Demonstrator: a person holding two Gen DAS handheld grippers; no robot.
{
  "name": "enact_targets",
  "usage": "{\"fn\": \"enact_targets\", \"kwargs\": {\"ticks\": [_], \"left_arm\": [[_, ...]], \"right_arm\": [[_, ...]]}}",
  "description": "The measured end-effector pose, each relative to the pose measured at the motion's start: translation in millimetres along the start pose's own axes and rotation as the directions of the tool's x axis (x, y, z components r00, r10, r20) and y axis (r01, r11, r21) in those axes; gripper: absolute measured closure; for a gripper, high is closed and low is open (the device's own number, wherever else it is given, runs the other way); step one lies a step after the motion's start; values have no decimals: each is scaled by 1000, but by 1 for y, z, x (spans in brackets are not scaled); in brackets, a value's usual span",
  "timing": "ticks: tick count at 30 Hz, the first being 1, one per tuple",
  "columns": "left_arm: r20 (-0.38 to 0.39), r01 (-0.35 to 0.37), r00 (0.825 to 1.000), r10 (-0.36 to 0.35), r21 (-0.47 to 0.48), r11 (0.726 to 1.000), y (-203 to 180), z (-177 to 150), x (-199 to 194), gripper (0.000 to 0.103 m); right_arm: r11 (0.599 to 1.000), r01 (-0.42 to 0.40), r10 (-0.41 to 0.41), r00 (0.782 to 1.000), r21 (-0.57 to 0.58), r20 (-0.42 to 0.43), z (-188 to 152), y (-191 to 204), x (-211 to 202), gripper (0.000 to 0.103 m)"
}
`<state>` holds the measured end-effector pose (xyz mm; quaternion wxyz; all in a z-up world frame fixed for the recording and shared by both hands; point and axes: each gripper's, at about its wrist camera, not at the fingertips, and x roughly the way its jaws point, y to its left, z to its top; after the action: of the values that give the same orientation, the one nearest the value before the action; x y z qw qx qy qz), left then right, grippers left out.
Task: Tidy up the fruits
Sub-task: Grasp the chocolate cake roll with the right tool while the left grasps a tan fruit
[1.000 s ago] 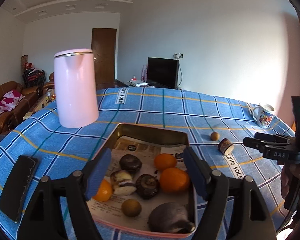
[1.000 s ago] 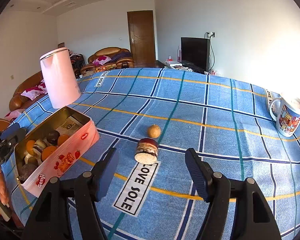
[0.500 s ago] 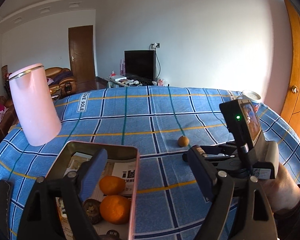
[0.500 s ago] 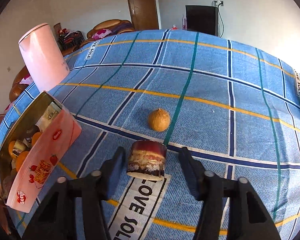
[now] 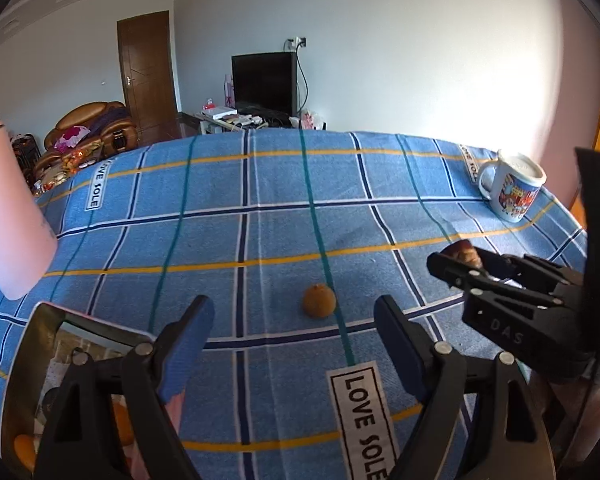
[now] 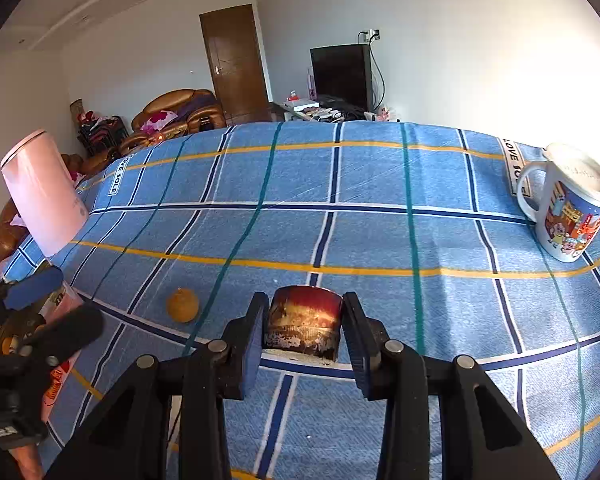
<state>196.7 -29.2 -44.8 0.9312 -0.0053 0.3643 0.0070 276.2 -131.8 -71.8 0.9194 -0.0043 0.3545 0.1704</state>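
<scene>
Right claw (image 6: pixel 302 334) clenched on dark-skinned cut fruit chunk (image 6: pixel 303 320), flat sides pinched, likely light yet soft; left claw (image 5: pixel 292 344) released above small round brown fruit (image 5: pixel 319 300) mid-table.

On the surface (image 6: pixel 380 232), the cut fruit piece (image 6: pixel 303 322) sits between the fingers of the right tongs (image 6: pixel 304 344), touching both. The small round fruit (image 6: pixel 182 305) lies just to its left, apart from it. Left again, at the surface's near edge, stands the tin (image 5: pixel 28 344) with fruits in it, and the left tongs (image 5: pixel 290 344) hang above its right end. The kettle (image 6: pixel 40 192) stands behind the tin, at the far left. The mug (image 6: pixel 568 208) stands at the far right edge, well apart from the fruits.
</scene>
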Motion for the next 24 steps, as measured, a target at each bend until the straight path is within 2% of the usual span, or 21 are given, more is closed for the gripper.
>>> {"fn": "enact_targets", "kwargs": {"ticks": [2, 8, 10, 12, 14, 16, 17, 20, 21, 24], "left_arm": [[-30, 0, 1000, 0, 3, 1000, -4, 1, 15, 19], [-100, -9, 995, 7, -19, 1000, -5, 2, 48, 24], [-114, -5, 993, 3, -24, 1000, -5, 5, 53, 30], [-126, 9, 992, -12, -22, 1000, -8, 9, 59, 42], [-139, 22, 990, -25, -25, 999, -9, 11, 64, 45], [-157, 37, 987, -40, -24, 999, -10, 11, 68, 52], [-169, 44, 985, -47, -21, 999, -11, 10, 71, 59], [-162, 45, 986, -44, -1, 999, -12, 10, 71, 66], [-160, 50, 986, -50, -4, 999, -11, 9, 71, 75], [-155, 53, 987, -51, 13, 998, -12, 7, 68, 76]], "right_arm": [[1000, 13, -13, 1000, 8, 11, -3, -5, -2, 64], [999, -36, 36, 999, 32, 15, -7, -3, -3, 64], [998, -51, 50, 999, 33, 11, -8, -1, -3, 64], [998, -53, 53, 999, 27, 12, -8, 1, -3, 64], [998, -52, 51, 999, 22, 14, -9, 2, -3, 64], [998, -59, 59, 998, 24, 9, -10, 2, -3, 64], [998, -64, 64, 998, 25, 7, -10, 2, -3, 64], [997, -72, 72, 997, 20, 7, -10, 3, -3, 64], [997, -74, 74, 997, 19, 5, -10, 3, -2, 64], [997, -72, 71, 997, 20, 4, -11, 2, -1, 64]]}}
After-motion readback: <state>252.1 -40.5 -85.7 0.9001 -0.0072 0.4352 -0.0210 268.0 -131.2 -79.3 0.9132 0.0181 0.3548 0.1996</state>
